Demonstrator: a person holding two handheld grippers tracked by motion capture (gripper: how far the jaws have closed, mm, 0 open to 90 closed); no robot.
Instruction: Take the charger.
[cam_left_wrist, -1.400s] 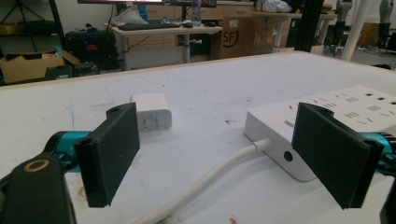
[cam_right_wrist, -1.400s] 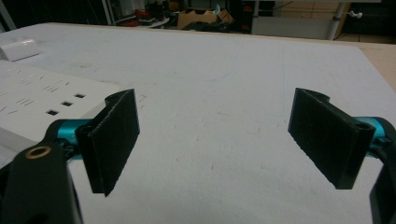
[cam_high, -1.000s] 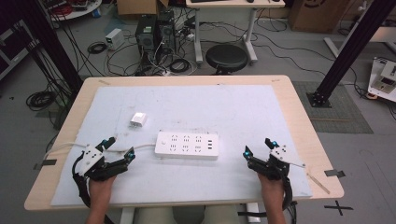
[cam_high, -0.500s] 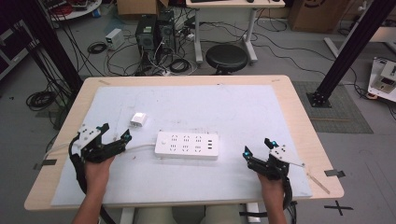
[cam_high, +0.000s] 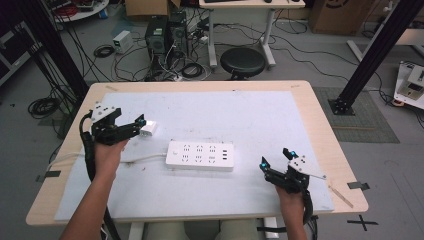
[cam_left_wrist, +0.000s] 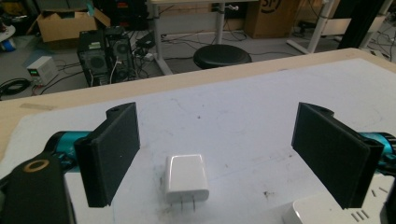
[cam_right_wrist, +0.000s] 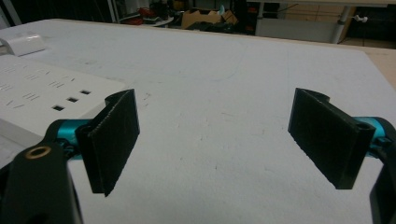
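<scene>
A small white plug adapter (cam_high: 148, 129) lies on the white mat, its prongs toward the camera in the left gripper view (cam_left_wrist: 186, 178). My left gripper (cam_high: 140, 126) is open, its jaws spread to either side of the adapter (cam_left_wrist: 217, 161) without touching it. A white power strip (cam_high: 200, 155) with several sockets lies mid-table; its corner shows at the lower right (cam_left_wrist: 327, 212) and at the left of the right gripper view (cam_right_wrist: 42, 95). My right gripper (cam_high: 275, 162) rests open near the front right of the mat, nothing between its jaws (cam_right_wrist: 215, 140).
The strip's white cable (cam_high: 135, 161) runs left along the mat toward the table edge. Beyond the wooden table's far edge (cam_high: 200, 86) stand a black stool (cam_high: 242, 61) and computer towers (cam_high: 162, 32) among floor cables.
My left gripper has moved away from the front-left of the table, forward and right, until its open jaws flank the adapter. The right gripper has stayed put.
</scene>
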